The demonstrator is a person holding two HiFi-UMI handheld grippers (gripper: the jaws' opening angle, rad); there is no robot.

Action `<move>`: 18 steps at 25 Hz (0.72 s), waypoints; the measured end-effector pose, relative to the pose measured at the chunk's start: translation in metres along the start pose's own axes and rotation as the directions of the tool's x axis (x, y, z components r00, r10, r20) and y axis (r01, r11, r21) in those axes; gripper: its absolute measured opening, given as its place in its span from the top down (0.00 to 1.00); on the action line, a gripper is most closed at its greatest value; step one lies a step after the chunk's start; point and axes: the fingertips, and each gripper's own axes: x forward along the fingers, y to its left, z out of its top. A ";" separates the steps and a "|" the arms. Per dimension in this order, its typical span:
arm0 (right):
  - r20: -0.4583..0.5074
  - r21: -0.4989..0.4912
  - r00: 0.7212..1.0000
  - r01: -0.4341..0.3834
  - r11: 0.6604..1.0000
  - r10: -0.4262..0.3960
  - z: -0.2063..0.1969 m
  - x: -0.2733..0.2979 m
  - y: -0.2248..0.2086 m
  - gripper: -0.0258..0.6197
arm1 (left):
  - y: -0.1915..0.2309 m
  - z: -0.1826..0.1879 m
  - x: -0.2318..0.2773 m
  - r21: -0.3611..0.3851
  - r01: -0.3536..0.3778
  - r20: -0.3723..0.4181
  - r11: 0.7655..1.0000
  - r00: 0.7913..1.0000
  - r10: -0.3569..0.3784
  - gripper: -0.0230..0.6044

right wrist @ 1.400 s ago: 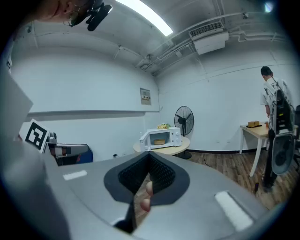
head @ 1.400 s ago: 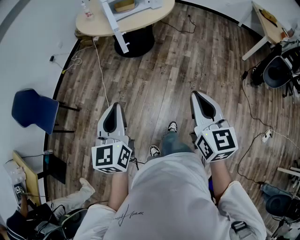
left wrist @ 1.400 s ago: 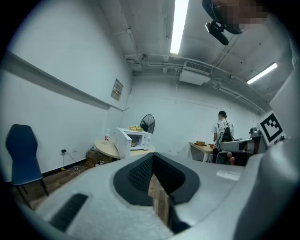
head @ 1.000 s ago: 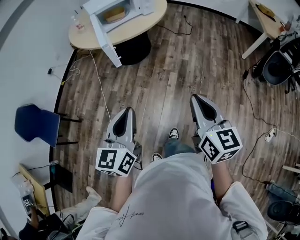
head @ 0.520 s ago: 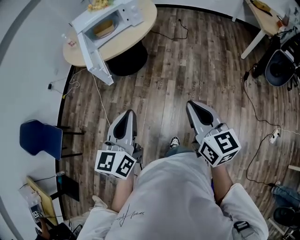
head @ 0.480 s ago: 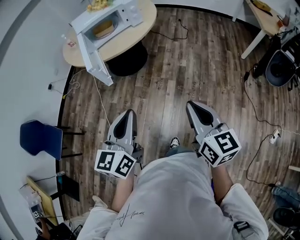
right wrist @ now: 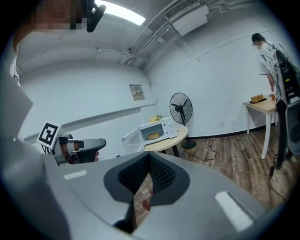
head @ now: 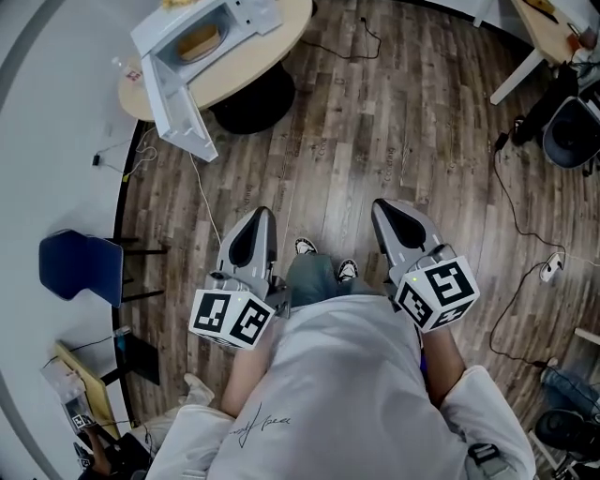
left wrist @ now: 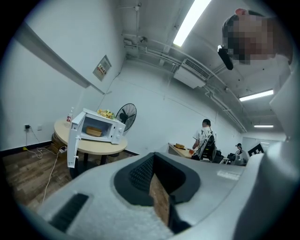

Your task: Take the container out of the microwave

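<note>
A white microwave [head: 202,28] stands on a round wooden table [head: 272,42] at the top left of the head view, its door [head: 178,103] swung wide open. A tan container [head: 199,39] sits inside it. The left gripper view also shows the microwave [left wrist: 101,129] and container [left wrist: 94,132], and so does the right gripper view, with microwave [right wrist: 157,129] and container [right wrist: 153,136] far off. My left gripper [head: 260,217] and right gripper [head: 386,208] hang over the wood floor, well short of the table, both shut and holding nothing.
A blue chair [head: 75,267] stands by the wall at left. Cables trail across the floor [head: 202,187] near the table. A desk [head: 553,28] and office chair [head: 577,131] are at the top right. A fan [left wrist: 125,115] stands behind the table. People [left wrist: 205,138] stand far off.
The microwave and table have drifted up and to the left in the head view. The person's feet have shifted between the grippers. Both grippers stay shut at the same height.
</note>
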 end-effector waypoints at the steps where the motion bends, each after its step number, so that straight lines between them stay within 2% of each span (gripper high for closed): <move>1: -0.007 -0.008 1.000 -0.001 1.000 0.001 -0.003 0.004 0.001 0.94 | 0.004 -0.002 0.003 -0.006 -0.002 -0.003 1.000 1.000 0.002 0.96; 6: -0.055 -0.018 0.998 -0.013 1.000 0.012 -0.010 0.027 -0.002 0.94 | 0.016 -0.007 0.027 -0.055 0.021 -0.014 0.998 1.000 -0.022 0.96; 9: -0.064 -0.039 0.998 0.020 0.999 -0.022 -0.003 0.049 -0.015 0.94 | 0.028 -0.006 0.050 -0.074 0.059 -0.018 0.996 0.998 -0.061 0.96; 11: -0.063 -0.049 0.997 0.036 0.998 -0.039 0.003 0.071 -0.020 0.94 | 0.044 0.001 0.062 -0.067 0.050 -0.017 0.997 0.999 -0.051 0.96; 15: -0.070 -0.062 0.997 0.013 0.998 -0.017 0.020 0.113 -0.026 0.94 | 0.067 0.020 0.091 -0.063 0.030 0.009 0.998 1.000 -0.030 0.96; 18: -0.090 -0.067 0.996 0.010 0.998 -0.016 0.033 0.144 -0.037 0.94 | 0.078 0.041 0.112 -0.016 0.023 0.053 1.000 0.998 -0.022 0.96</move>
